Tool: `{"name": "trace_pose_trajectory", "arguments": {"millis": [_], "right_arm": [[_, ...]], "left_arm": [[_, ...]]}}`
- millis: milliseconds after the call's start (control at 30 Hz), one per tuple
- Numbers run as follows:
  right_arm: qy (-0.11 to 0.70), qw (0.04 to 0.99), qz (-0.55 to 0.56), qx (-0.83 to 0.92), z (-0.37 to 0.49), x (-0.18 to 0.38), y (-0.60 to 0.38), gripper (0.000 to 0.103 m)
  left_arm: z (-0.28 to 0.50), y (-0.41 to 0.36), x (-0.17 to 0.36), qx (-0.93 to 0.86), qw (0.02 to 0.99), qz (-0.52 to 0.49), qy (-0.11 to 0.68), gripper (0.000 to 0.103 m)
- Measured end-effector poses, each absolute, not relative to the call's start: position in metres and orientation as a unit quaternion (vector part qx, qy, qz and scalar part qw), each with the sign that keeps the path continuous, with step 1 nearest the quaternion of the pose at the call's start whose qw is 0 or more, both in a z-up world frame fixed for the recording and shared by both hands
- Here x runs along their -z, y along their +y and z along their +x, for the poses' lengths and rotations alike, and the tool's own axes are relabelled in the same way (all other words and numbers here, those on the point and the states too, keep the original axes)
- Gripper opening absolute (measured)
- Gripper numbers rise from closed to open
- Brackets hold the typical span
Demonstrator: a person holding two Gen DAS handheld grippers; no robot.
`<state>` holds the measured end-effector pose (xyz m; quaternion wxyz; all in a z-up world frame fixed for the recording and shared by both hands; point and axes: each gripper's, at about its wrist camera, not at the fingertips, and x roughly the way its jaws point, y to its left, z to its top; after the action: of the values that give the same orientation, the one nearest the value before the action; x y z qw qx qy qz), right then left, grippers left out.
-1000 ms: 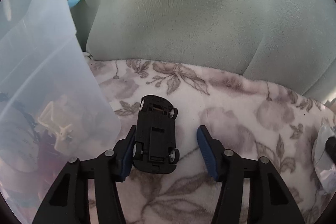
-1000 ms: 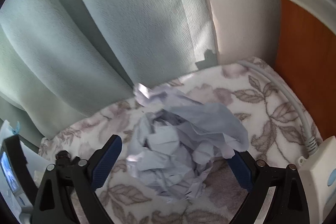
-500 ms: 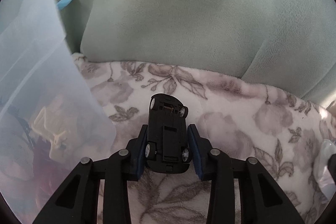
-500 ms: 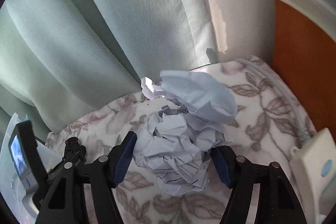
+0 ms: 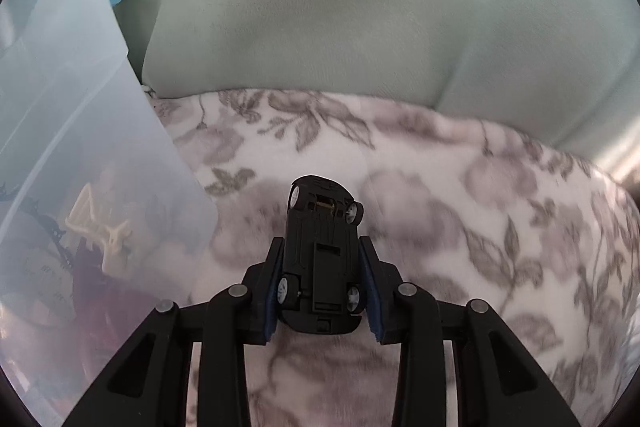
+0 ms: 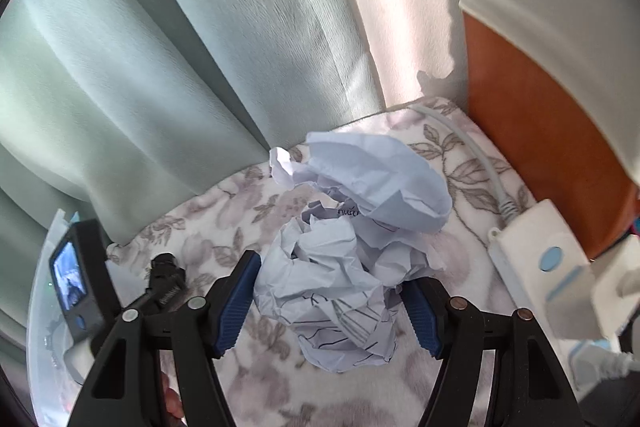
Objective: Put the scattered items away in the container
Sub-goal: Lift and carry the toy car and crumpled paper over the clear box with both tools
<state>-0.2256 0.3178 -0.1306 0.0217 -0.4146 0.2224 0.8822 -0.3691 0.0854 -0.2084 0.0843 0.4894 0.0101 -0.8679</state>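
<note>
A black toy car (image 5: 320, 227) lies belly-up between the blue pads of my left gripper (image 5: 320, 247), which is shut on its sides, just above the floral blanket (image 5: 480, 227). The translucent plastic container (image 5: 80, 107) stands right beside it on the left, with a cream hair claw (image 5: 100, 231) and dark items showing through its wall. In the right wrist view, a ball of crumpled white paper (image 6: 360, 211) with pen lines sits between the pads of my right gripper (image 6: 330, 279), which is shut on it. The paper bulges above and below the fingers.
Pale green cushions (image 5: 360, 7) rise behind the blanket. A white power strip (image 6: 540, 267) with a grey cable (image 6: 480, 163) lies at the right, against an orange-brown panel (image 6: 540, 147). The left gripper's body with a small screen (image 6: 70, 277) shows low on the left.
My left gripper closed onto the toy car and lifted it slightly toward the container. My right gripper closed on the crumpled paper and rose with it.
</note>
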Motion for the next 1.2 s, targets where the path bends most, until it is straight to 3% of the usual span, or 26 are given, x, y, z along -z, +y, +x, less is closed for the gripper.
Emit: {"name": "trace_pose_trajectory", "arguments": {"millis": [567,733,1200], "right_arm": [[0.236,0.020,-0.467,-0.852,-0.140,0.121,0.300,0.072],[0.239,0.024,-0.465,-0.852,-0.116,0.111,0.300,0.072],[0.245,0.021,-0.457,-0.855,-0.074,0.084,0.294,0.072]], "left_arm": [[-0.255,0.114,0.214,0.837,-0.010,0.547,-0.021,0.036],[-0.171,0.125,0.196,0.825,-0.022,0.564,-0.022,0.036],[-0.109,0.121,0.194,0.800,-0.033,0.599,-0.027,0.036]]}}
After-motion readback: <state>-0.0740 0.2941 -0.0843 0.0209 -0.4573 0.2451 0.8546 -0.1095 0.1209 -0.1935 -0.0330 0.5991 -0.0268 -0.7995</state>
